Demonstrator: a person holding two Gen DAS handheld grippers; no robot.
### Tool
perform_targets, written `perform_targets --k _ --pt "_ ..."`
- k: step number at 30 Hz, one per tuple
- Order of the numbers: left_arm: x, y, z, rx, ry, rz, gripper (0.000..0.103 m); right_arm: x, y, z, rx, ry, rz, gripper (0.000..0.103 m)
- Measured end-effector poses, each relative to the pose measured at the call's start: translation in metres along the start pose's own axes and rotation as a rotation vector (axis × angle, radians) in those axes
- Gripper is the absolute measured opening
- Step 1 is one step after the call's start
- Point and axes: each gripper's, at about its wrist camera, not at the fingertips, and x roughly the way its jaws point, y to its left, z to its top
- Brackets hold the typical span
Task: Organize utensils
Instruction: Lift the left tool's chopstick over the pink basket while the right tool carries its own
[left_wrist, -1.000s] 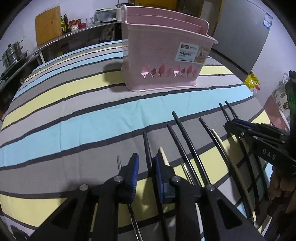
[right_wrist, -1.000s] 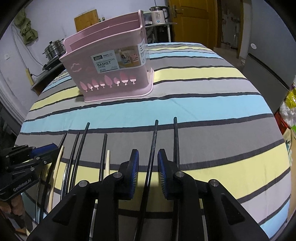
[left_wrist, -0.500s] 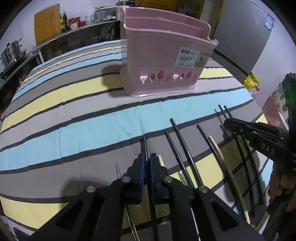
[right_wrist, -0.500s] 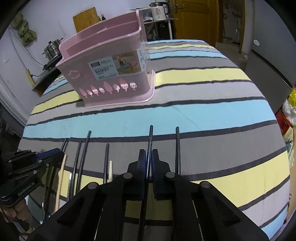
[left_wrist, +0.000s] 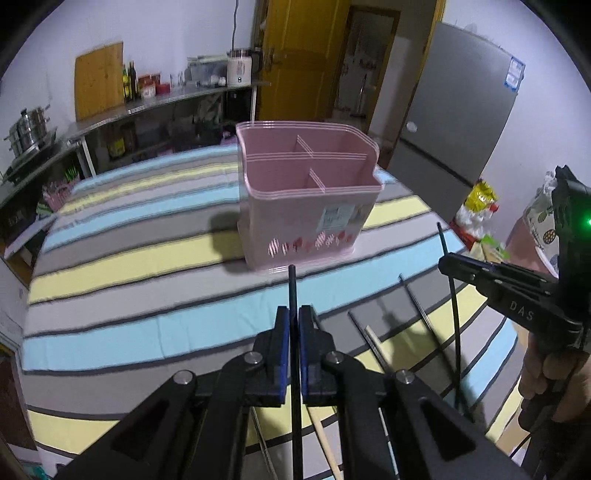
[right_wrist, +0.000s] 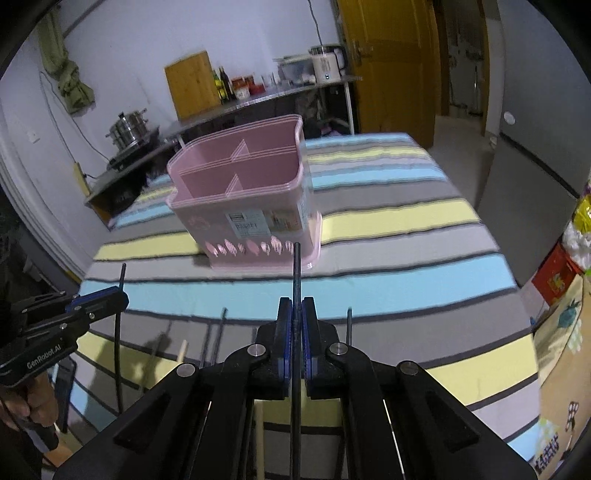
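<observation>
My left gripper (left_wrist: 294, 314) is shut on a black chopstick (left_wrist: 292, 284), lifted off the striped tablecloth (left_wrist: 147, 266); its tip points at the pink divided basket (left_wrist: 306, 199) ahead. My right gripper (right_wrist: 296, 306) is shut on another black chopstick (right_wrist: 296, 269), also raised, pointing at the same basket (right_wrist: 243, 195). The basket's compartments look empty. Each gripper shows in the other's view, the right gripper (left_wrist: 448, 264) at the right edge and the left gripper (right_wrist: 120, 295) at the left. Several more chopsticks (left_wrist: 417, 306), black and pale wood, lie on the cloth below.
A metal counter (right_wrist: 258, 99) with bottles, a kettle and a cutting board runs along the back wall. A steel pot (right_wrist: 129, 127) sits at the left. A grey fridge (left_wrist: 461, 110) and bags (left_wrist: 476, 214) stand right of the table. A hand (left_wrist: 543, 373) holds the right tool.
Both grippers closed on a black chopstick each and rose off the table, so the basket's open top now shows from above.
</observation>
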Motion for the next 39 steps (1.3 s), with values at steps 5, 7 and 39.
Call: perform_targets --k 5,7,39 --pt "-0.030 -0.001 0.014 0.014 -0.064 0.006 0.005 -0.026 0.007 0.009 -0.012 -0.063 0.004 0.005" --pt "-0.039 -0.001 0.018 0.017 -0.085 0.006 0.005 -0.035 0.010 0.012 -0.019 -0.085 0.004 0.005" --pt "-0.092 0.011 0.053 -0.019 -0.205 0.007 0.005 -0.099 0.036 0.034 -0.068 -0.235 0.037 0.004"
